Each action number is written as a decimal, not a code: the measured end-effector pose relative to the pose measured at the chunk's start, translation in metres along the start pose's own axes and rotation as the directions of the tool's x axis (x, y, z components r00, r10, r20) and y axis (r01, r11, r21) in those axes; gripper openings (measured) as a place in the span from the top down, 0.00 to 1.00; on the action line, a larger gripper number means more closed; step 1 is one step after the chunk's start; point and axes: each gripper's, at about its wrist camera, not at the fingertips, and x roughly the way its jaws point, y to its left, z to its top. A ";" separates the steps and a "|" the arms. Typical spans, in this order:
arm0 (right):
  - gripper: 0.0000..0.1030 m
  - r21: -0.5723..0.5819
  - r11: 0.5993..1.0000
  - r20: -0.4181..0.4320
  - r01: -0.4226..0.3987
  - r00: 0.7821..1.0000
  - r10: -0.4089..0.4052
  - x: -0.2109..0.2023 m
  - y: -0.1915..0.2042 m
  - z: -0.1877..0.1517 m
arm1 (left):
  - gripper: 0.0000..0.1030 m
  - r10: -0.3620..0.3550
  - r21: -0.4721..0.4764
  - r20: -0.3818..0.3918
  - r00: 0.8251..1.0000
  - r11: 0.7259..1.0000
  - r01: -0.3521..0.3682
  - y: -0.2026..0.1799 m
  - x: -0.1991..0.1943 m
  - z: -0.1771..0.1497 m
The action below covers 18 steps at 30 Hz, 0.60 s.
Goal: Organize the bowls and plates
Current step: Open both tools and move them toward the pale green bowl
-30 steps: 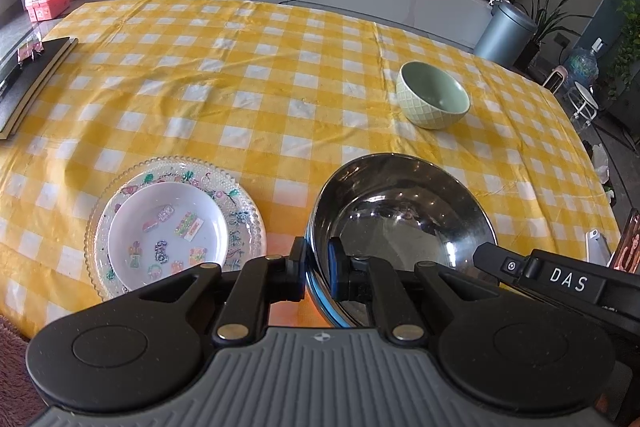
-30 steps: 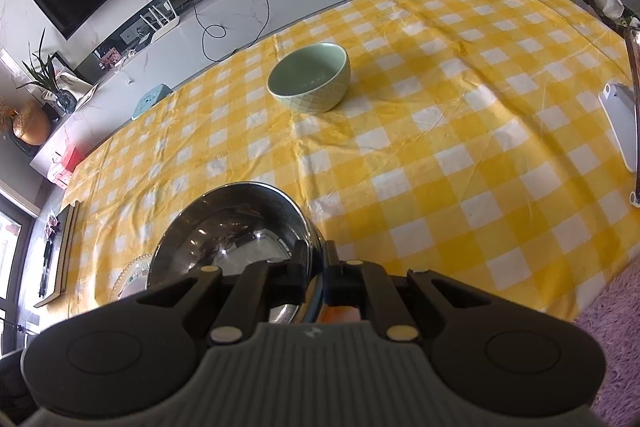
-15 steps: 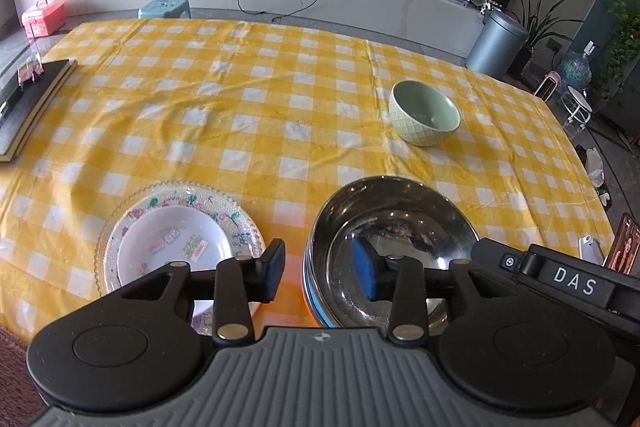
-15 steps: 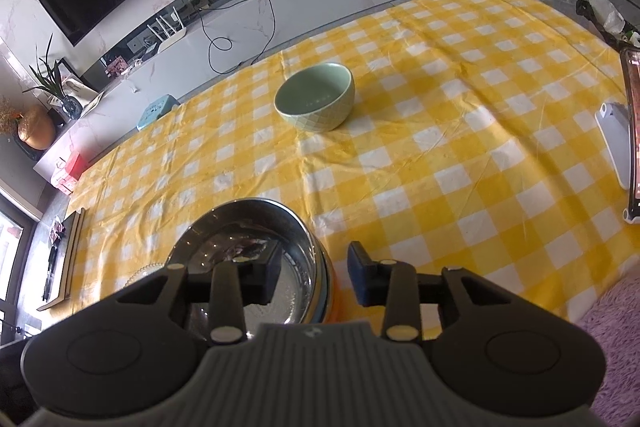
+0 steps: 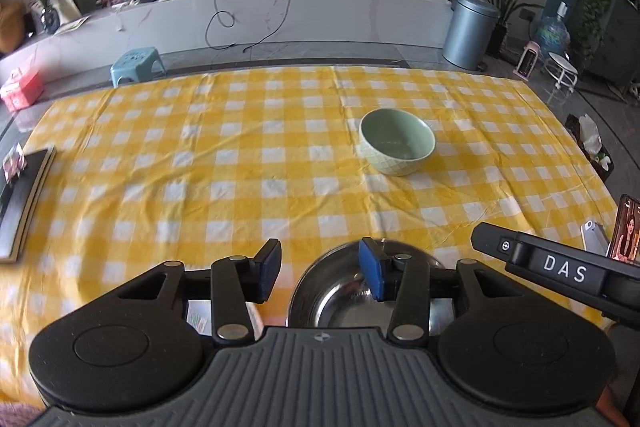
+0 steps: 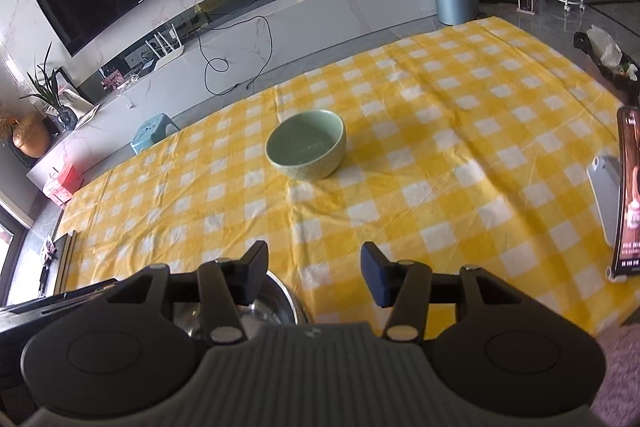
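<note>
A shiny steel bowl (image 5: 340,297) sits on the yellow checked tablecloth (image 5: 200,163) at the near edge, free of both grippers. My left gripper (image 5: 319,269) hovers above its left rim, jaws opening, pads off the bowl. My right gripper (image 6: 314,271) hovers above the steel bowl's (image 6: 274,303) right rim, jaws opening too, with only cloth showing in the gap. A pale green bowl (image 5: 397,141) stands upright farther back at mid-table, also the green bowl (image 6: 306,143) in the right wrist view. A sliver of the patterned plate (image 5: 198,319) shows under the left finger.
A phone on a stand (image 6: 630,195) and a white device (image 6: 604,187) stand at the table's right edge. A dark flat board (image 5: 24,199) lies at the left edge. My right gripper's black body (image 5: 560,273) crosses the left wrist view's lower right.
Both grippers were shut on the steel bowl's rim, one on each side. They have let go, spread their jaws and lifted away, so the bowl and plate have slid low in view.
</note>
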 end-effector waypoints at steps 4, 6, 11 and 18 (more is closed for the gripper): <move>0.48 0.004 1.000 0.010 0.008 1.000 -0.008 0.011 -0.006 0.016 | 0.50 -0.004 0.038 -0.003 1.000 0.999 0.004 -0.007 0.011 0.016; 0.48 0.013 1.000 0.010 0.009 1.000 -0.009 0.019 -0.010 0.024 | 0.50 -0.004 0.044 -0.007 1.000 0.999 0.004 -0.008 0.019 0.024; 0.49 0.035 0.999 -0.004 0.011 1.000 -0.011 0.042 -0.016 0.043 | 0.50 0.017 0.090 -0.004 1.000 0.996 -0.016 -0.016 0.043 0.047; 0.53 0.044 0.999 -0.039 0.027 0.999 -0.025 0.085 -0.019 0.071 | 0.50 0.030 0.197 -0.002 1.000 0.980 -0.029 -0.034 0.079 0.074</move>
